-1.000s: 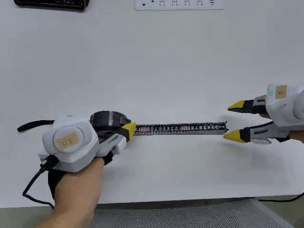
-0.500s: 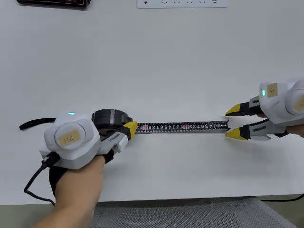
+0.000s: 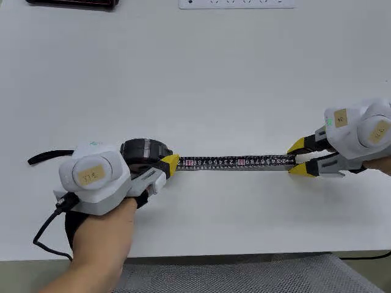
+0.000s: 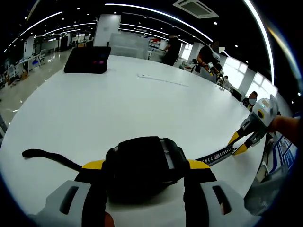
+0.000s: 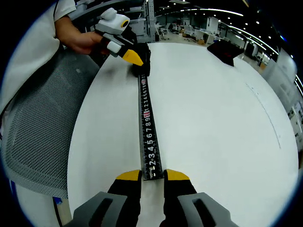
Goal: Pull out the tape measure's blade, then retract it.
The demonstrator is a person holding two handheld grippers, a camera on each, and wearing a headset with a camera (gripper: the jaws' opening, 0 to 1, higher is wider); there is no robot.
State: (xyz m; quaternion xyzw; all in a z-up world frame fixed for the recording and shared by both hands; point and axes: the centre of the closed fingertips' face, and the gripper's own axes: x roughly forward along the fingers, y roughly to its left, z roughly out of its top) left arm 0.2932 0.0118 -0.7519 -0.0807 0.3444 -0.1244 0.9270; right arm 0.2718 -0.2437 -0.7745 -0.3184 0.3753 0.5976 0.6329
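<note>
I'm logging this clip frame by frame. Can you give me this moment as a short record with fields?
left gripper: shut on the tape measure, holding it on the table
right gripper: shut on the blade's free end
blade: pulled out, flat on the table between the grippers
strap: lies loose behind the tape measure
stage: blade out, not yet retracted

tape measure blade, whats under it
The white table lies under the blade along its length. Its tip sits between the right gripper's yellow jaws, which cover what is beneath that end.
</note>
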